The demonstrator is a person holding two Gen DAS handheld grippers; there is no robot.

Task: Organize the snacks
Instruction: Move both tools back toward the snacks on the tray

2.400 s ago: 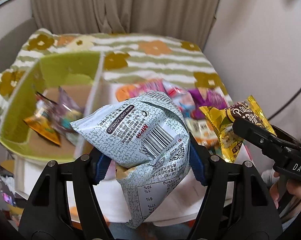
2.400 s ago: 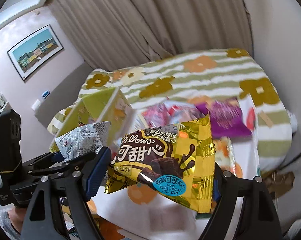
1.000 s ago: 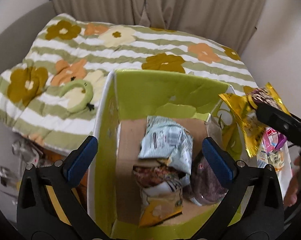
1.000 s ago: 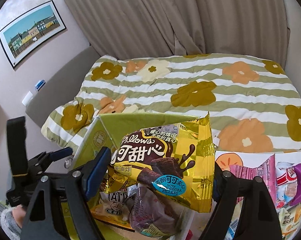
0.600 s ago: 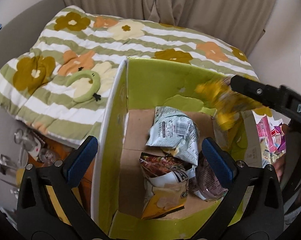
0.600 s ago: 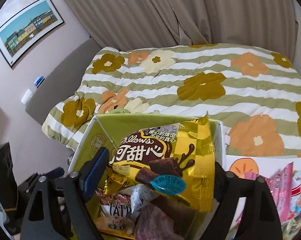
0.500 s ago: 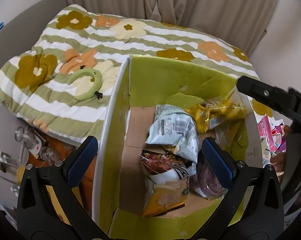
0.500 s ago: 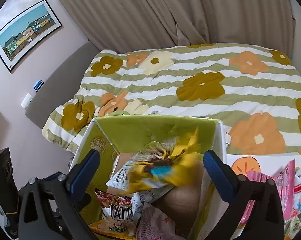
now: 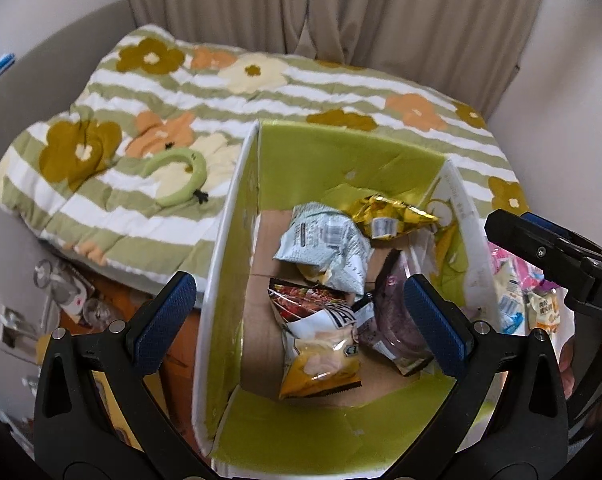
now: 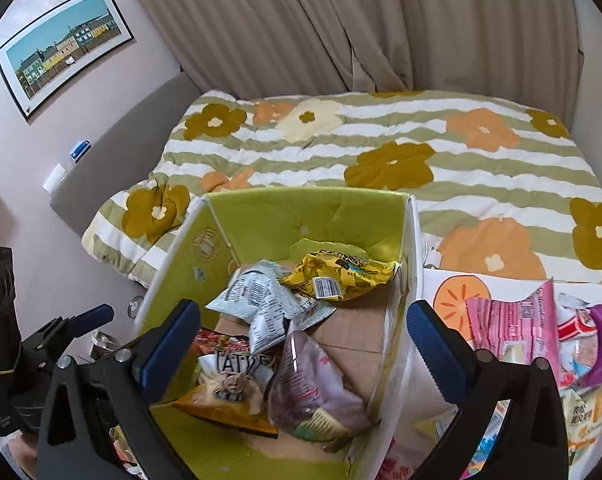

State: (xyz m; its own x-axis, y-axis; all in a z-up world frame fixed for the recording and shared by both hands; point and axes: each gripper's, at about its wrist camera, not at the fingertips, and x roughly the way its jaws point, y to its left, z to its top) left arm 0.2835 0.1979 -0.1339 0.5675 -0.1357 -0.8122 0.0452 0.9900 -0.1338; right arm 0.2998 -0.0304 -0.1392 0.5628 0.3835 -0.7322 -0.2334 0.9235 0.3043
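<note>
A green-lined cardboard box [image 9: 333, 160] [image 10: 301, 216] holds several snack bags. The gold chocolate pack [image 9: 389, 220] [image 10: 337, 272] lies at its far end, beside the grey-white bag [image 9: 325, 248] [image 10: 261, 300]. A purple bag [image 9: 393, 320] [image 10: 309, 384] and an orange-bottomed chip bag [image 9: 317, 344] [image 10: 229, 384] lie nearer. My left gripper [image 9: 297, 316] hangs open over the box with nothing between its fingers. My right gripper [image 10: 301, 340] is open and empty above the box's near end; it shows from the side in the left wrist view [image 9: 549, 256].
More snack packets [image 10: 541, 340] lie on a white cloth with an orange print [image 10: 461, 300] right of the box. A flowered striped quilt [image 10: 381, 160] covers the bed behind. A green ring toy [image 9: 181, 176] rests on it. Clutter sits on the floor at left [image 9: 61, 292].
The right gripper opened and the gold pack dropped into the box's far end. The left gripper, open since it let go of the grey-white bag, drew back a little.
</note>
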